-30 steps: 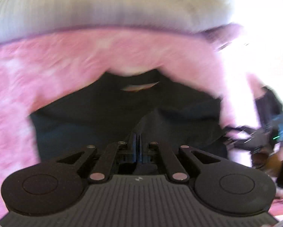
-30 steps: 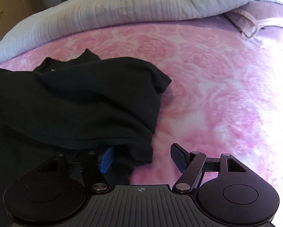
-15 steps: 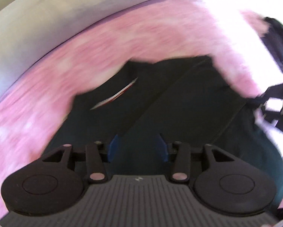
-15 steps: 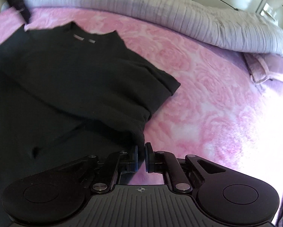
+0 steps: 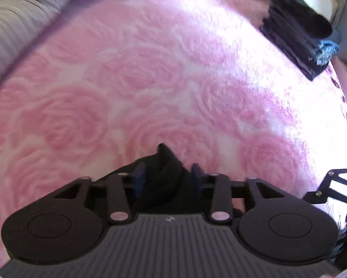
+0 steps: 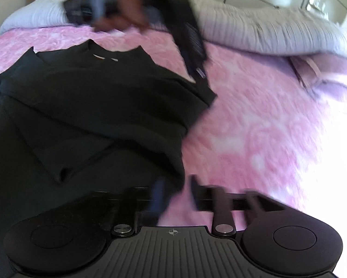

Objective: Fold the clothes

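Note:
A black T-shirt lies on the pink rose-patterned bedspread, its right side folded over the body, collar at the far end. My right gripper is open at the shirt's near right edge, with cloth between the jaws. My left gripper is open, and a peak of black cloth stands between its blue pads without being pinched. In the right wrist view the left gripper and the hand holding it show blurred above the collar.
A stack of folded dark clothes with a blue piece sits at the bed's far right. A grey striped duvet lies along the back. A pink pillow is at the right.
My left gripper swung away from the shirt's body toward the bare bedspread and stays open. My right gripper went from shut to open at the shirt's edge.

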`<state>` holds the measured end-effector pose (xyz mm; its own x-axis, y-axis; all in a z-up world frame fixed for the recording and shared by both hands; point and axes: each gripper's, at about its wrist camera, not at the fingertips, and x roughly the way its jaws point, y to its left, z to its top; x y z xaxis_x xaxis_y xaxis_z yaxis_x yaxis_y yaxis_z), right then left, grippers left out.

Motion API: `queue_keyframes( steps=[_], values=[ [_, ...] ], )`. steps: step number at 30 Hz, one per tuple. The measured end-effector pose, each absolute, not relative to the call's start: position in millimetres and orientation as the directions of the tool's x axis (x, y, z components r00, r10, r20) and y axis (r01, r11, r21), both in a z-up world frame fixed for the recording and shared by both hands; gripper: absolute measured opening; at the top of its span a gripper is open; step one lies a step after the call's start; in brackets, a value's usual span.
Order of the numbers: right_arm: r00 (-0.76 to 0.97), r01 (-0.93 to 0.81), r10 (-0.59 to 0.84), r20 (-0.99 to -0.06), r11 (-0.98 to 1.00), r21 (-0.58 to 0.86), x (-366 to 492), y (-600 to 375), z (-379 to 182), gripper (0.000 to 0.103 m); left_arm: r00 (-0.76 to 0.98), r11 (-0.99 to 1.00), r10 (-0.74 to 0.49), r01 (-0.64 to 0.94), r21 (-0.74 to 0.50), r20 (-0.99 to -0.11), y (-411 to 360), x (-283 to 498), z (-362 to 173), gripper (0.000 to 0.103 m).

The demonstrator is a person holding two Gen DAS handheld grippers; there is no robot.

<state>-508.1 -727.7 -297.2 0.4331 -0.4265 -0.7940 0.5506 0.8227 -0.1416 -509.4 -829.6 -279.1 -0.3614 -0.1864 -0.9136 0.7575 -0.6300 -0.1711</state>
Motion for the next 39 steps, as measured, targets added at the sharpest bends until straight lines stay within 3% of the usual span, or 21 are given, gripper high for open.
queue_keyframes(
  steps=[1,5,6,7,17,20,24,26,28,33,39],
  values=[
    [0.444,0.545,-0.431,-0.785,0.826,-0.145,-505,-728,-298,0.052,-0.357,-0.636,-0.159,0.75,-0.181,-0.92,-834,-513,-284,0.001],
    [0.456,0.513,-0.442,-0.772,0.84,-0.178,-489,-736,-306,0.052,-0.388,-0.594,-0.156,0.772,-0.228,-0.908,-850,-505,-287,0.0],
    [0.455,0.504,-0.444,-0.772,0.843,-0.188,-485,-739,-309,0.032,-0.407,-0.553,-0.169,0.793,-0.255,-0.898,-855,-497,-288,0.0],
    [0.449,0.505,-0.453,-0.77,0.84,-0.2,-484,-743,-310,0.005,-0.421,-0.515,-0.177,0.81,-0.281,-0.889,-858,-489,-291,0.0],
    [0.401,0.512,-0.473,-0.785,0.826,-0.236,-517,-725,-304,0.004,-0.509,-0.218,-0.269,0.859,-0.463,-0.818,-878,-434,-300,0.001],
    [0.376,0.54,-0.474,-0.796,0.811,-0.228,-522,-722,-298,0.004,-0.507,-0.188,-0.336,0.862,-0.471,-0.794,-877,-406,-274,0.008],
    [0.342,0.576,-0.474,-0.812,0.788,-0.217,-530,-718,-290,0.009,-0.444,-0.188,-0.392,0.896,-0.402,-0.806,-839,-346,-231,0.029],
    [0.347,0.582,-0.47,-0.812,0.787,-0.207,-529,-708,-281,0.025,-0.384,-0.159,-0.408,0.923,-0.35,-0.828,-808,-311,-217,0.03],
    [0.366,0.577,-0.451,-0.814,0.796,-0.181,-523,-698,-275,0.05,-0.294,-0.105,-0.412,0.956,-0.275,-0.862,-769,-274,-211,0.033],
    [0.412,0.52,-0.394,-0.822,0.842,-0.143,-498,-666,-267,0.053,-0.104,-0.027,-0.306,0.995,-0.101,-0.946,-657,-201,-227,0.034],
    [0.432,0.431,-0.336,-0.837,0.892,-0.136,-464,-627,-271,0.054,-0.142,-0.012,-0.259,0.99,-0.144,-0.955,-595,-185,-270,0.034]
  ],
)
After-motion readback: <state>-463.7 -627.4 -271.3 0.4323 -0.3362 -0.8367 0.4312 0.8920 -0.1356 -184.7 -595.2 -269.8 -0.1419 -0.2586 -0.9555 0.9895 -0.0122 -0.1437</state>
